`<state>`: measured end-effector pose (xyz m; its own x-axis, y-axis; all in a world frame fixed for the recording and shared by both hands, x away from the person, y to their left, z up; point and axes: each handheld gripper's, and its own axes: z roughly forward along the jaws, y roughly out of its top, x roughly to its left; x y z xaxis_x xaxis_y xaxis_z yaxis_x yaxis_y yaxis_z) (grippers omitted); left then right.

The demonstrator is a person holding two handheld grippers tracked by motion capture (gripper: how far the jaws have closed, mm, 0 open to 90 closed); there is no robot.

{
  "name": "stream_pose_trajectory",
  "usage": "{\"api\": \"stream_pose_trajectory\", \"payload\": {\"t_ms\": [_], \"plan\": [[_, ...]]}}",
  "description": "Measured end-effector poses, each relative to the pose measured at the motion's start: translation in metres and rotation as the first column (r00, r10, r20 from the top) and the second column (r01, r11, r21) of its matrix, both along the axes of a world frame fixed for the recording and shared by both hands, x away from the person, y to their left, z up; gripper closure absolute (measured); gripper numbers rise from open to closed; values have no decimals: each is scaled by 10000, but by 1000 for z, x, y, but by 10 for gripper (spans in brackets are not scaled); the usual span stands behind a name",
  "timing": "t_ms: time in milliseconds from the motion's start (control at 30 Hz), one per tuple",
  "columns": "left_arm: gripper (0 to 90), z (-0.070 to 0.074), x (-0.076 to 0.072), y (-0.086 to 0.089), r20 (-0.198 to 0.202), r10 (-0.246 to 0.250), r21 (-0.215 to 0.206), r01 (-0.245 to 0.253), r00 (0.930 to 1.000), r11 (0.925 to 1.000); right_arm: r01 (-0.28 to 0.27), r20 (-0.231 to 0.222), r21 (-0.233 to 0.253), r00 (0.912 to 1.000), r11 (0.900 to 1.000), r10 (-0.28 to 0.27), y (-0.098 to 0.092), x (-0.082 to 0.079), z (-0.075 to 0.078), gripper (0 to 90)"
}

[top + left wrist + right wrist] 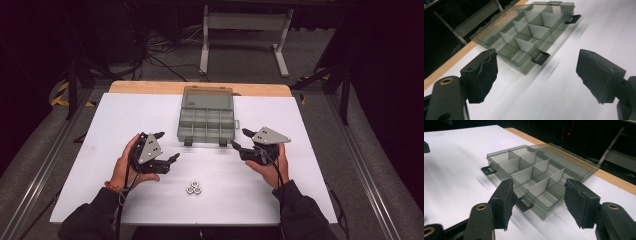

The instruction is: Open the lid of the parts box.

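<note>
A smoky clear compartment box [206, 120] lies open at the middle back of the white table, its lid [207, 97] folded flat behind it and its cells empty. The box [529, 35] shows ahead of the left jaws, and the box [534, 177] sits close in front of the right jaws. My left gripper [167, 146] is open, held left of the box's front corner. My right gripper [241, 138] is open too, just off the box's front right latch. A small cluster of metal nuts [194, 188] rests on the table between the two hands, nearer the person.
The white table top [125, 125] has a wooden strip [150, 87] along its far edge. Behind it stand a white desk frame [245, 35] and cables on the dark floor. Metal rails [45, 165] run along both sides.
</note>
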<state>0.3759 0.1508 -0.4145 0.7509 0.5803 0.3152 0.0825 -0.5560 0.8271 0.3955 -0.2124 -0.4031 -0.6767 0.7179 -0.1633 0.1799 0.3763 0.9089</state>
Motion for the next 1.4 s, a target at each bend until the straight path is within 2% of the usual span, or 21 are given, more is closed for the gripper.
{"api": "stream_pose_trajectory", "payload": {"t_ms": [233, 300, 400, 500, 567, 767, 800, 833, 933, 1033, 1067, 1100, 1133, 1167, 1200, 1233, 1267, 1300, 1333, 1400], "plan": [[146, -9, -13, 2, -319, -339, -178, 333, 9989, 9993, -242, 84, -73, 9997, 9997, 243, -7, -16, -5, 306], [123, -12, -18, 2, -525, -474, -233, 462, 9975, 9987, -499, 51, -150, 9987, 9986, 499, -9, -23, -7, 257], [98, -16, -24, 1, -703, -688, -223, 673, 9952, 9975, -539, 58, -362, 9985, 9979, 541, -10, -32, -10, 177], [63, -22, -30, 2, -1118, -950, -411, 909, 9892, 9950, -515, 208, -596, 9984, 9969, 528, -12, -42, -13, 100], [42, -25, -33, 1, -1281, -1080, -391, 1038, 9859, 9938, -454, 206, -604, 9987, 9971, 467, -14, -47, -14, 67], [25, -34, -43, 1, -1887, -1476, -441, 1418, 9709, 9889, -505, 155, -514, 9986, 9974, 513, -20, -62, -17, 61], [24, -34, -43, 1, -1887, -1476, -441, 1418, 9709, 9889, -505, 155, -514, 9986, 9974, 513, -20, -62, -17, 61], [24, -36, -44, 1, -2044, -1613, -508, 1541, 9655, 9867, -518, 126, -512, 9985, 9973, 525, -21, -65, -18, 63], [24, -41, -47, -1, -2269, -1752, -463, 1691, 9580, 9845, -711, -81, -738, 9975, 9947, 707, -19, -75, -24, 66], [34, -46, -49, -5, -2551, -1863, -331, 1839, 9488, 9824, -934, -303, -744, 9954, 9928, 914, -18, -84, -29, 72], [39, -48, -49, -6, -2657, -1982, -353, 1959, 9435, 9800, -970, -347, -780, 9949, 9922, 945, -17, -86, -31, 72], [43, -48, -49, -6, -2657, -1982, -353, 1959, 9435, 9800, -999, -368, -856, 9946, 9913, 970, -16, -88, -32, 74], [50, -51, -50, -9, -2859, -2109, -350, 2097, 9348, 9771, -1040, -402, -925, 9941, 9903, 1007, -16, -90, -34, 76], [54, -52, -50, -11, -2922, -2177, -307, 2184, 9312, 9754, -1058, -433, -960, 9938, 9897, 1020, -16, -91, -35, 77], [57, -52, -50, -11, -2922, -2177, -307, 2184, 9312, 9754, -1067, -474, -977, 9936, 9895, 1024, -16, -92, -36, 78], [63, -53, -50, -16, -2968, -2137, -24, 2230, 9307, 9748, -1113, -494, -988, 9930, 9889, 1068, -16, -92, -36, 78], [70, -53, -50, -16, -2968, -2137, -24, 2230, 9307, 9748, -1113, -494, -988, 9930, 9889, 1068, -16, -92, -36, 78], [70, -53, -50, -18, -3014, -2118, 171, 2274, 9297, 9737, -1148, -506, -1029, 9926, 9880, 1101, -16, -91, -37, 79], [73, -54, -50, -21, -3055, -2170, 130, 2320, 9271, 9726, -1199, -486, -1174, 9922, 9858, 1149, -16, -90, -37, 82], [93, -54, -48, -24, -3167, -2154, 278, 2360, 9238, 9713, -1204, -532, -1041, 9919, 9872, 1153, -19, -88, -36, 86]]}}
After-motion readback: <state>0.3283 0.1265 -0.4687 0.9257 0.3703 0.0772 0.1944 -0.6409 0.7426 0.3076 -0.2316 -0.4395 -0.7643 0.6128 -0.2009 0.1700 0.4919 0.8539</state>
